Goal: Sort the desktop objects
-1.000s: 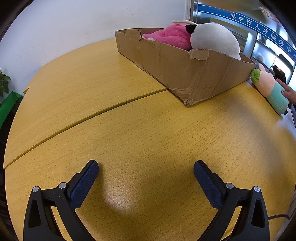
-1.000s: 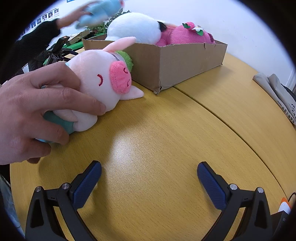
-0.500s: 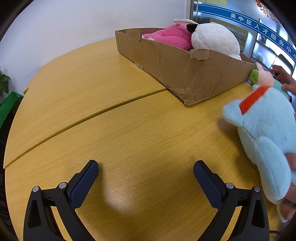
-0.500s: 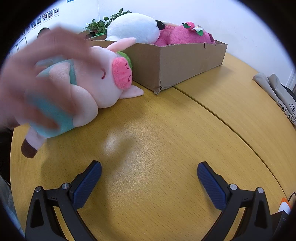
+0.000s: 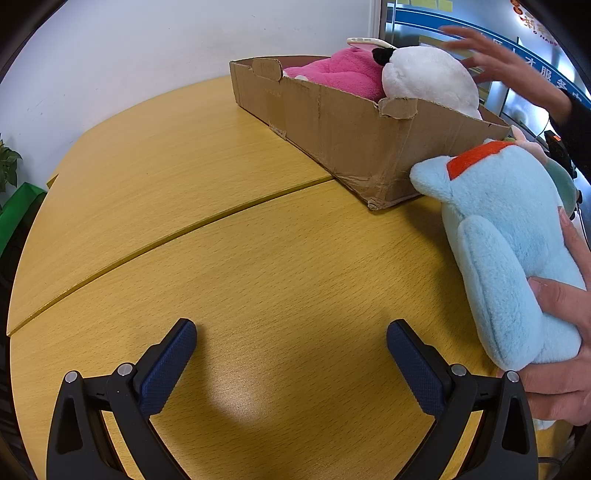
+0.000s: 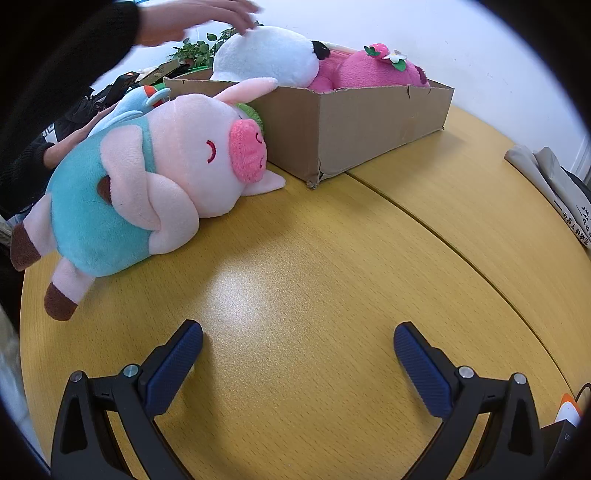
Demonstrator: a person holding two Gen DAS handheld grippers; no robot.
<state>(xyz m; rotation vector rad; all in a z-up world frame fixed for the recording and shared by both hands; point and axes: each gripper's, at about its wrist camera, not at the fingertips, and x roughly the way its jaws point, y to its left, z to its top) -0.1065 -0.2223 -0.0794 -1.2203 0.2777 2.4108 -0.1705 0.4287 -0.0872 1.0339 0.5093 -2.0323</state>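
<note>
A cardboard box (image 5: 354,133) (image 6: 369,125) at the back of the yellow table holds a white plush (image 5: 432,77) (image 6: 269,59) and a pink plush (image 5: 340,74) (image 6: 373,70). A light blue plush (image 5: 509,254) lies right of the box, pressed down by a person's hand (image 5: 561,332). A pink pig plush in teal (image 6: 147,192) lies on its side left of the box in the right wrist view. My left gripper (image 5: 291,341) and right gripper (image 6: 298,341) are both open over bare table, holding nothing.
A person's other hand (image 5: 491,59) (image 6: 195,18) hovers above the white plush. A seam (image 5: 177,236) (image 6: 461,258) crosses the tabletop. Folded bags (image 6: 554,184) lie at the right table edge. A green plant (image 6: 195,48) stands behind the box.
The hand has left the pig plush, which now lies alone. The light blue plush was set down beside the box and is held there. The other hand rose over the white plush.
</note>
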